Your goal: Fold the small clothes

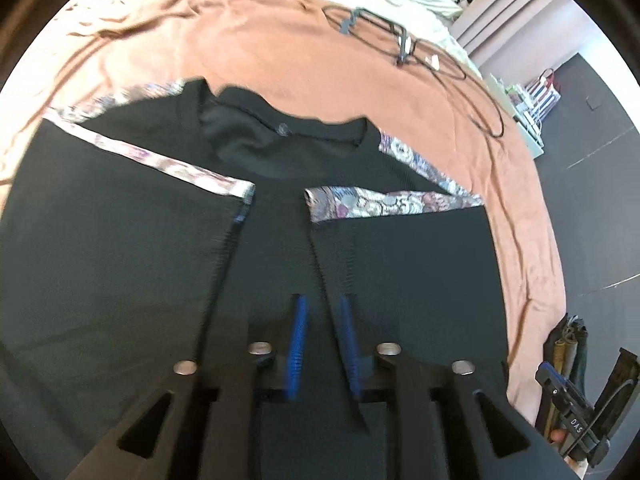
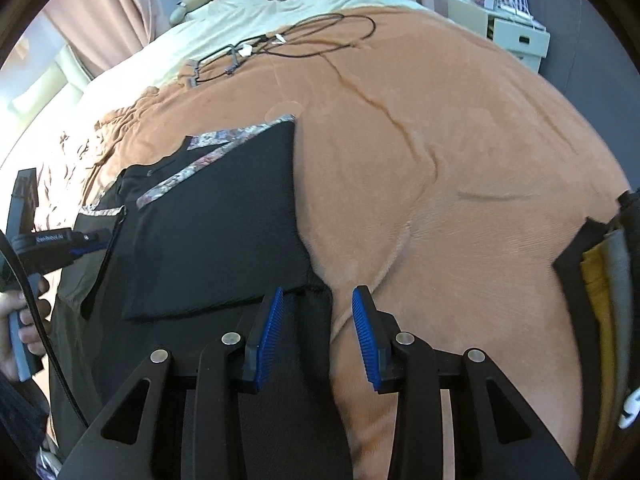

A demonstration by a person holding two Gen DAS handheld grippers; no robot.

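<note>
We have the black shirt (image 1: pixel 132 240) flat on the brown blanket (image 1: pixel 280 60), both sides folded in to the middle; the bottom-to-collar fold is left, we judge. Left gripper (image 1: pixel 322 312) and right gripper (image 2: pixel 318 300) hang partly open, empty

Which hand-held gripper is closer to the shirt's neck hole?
Left. The left hand-held gripper hangs over the black shirt's middle, below the neck hole. The right hand-held gripper hangs at the shirt's bottom right corner, farther away.

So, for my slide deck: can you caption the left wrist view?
Left gripper, open, hovers over a black shirt with both sides folded inward on a tan blanket.
</note>
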